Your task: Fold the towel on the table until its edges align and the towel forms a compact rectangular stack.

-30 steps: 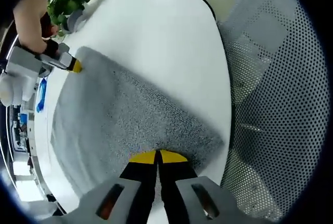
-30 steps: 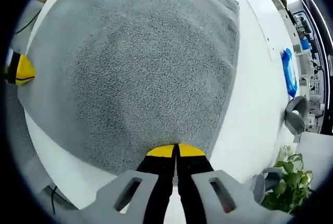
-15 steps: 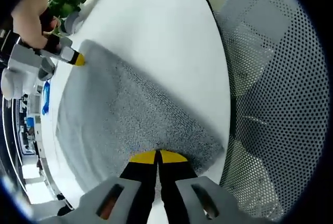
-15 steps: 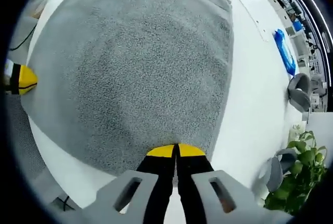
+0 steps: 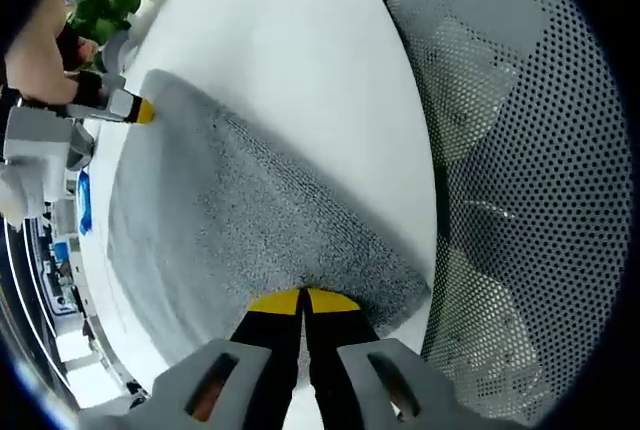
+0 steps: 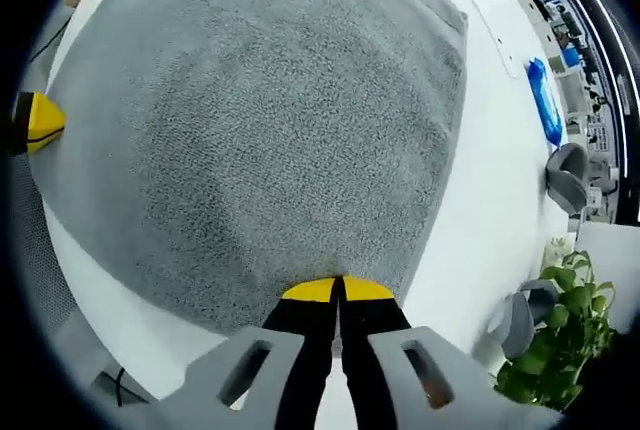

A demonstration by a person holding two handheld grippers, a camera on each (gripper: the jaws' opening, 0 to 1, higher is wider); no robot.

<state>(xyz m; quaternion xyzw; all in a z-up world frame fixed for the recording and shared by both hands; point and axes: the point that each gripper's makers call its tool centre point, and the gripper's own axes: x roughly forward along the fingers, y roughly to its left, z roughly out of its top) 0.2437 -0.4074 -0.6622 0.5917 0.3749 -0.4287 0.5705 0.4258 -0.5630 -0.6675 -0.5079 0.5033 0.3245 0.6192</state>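
Observation:
A grey terry towel (image 5: 240,220) lies spread on the white table (image 5: 300,60). My left gripper (image 5: 303,300) is shut on the towel's near corner, its yellow tips pressed together. At the towel's far corner in the left gripper view sits the right gripper (image 5: 140,110), held by a person's hand (image 5: 35,50). In the right gripper view the towel (image 6: 270,130) spreads wide, and my right gripper (image 6: 337,290) is shut on its near edge. The left gripper's yellow tip (image 6: 42,118) pinches the towel's left corner there.
A perforated grey chair (image 5: 520,190) stands just past the table edge. A green plant (image 6: 550,350) and a grey holder (image 6: 568,175) sit near the right gripper's side. A blue item (image 6: 542,100) lies on the table beyond the towel.
Both views have shifted a little with the hands. The towel stays held at both corners and has drawn slightly tauter between the grippers.

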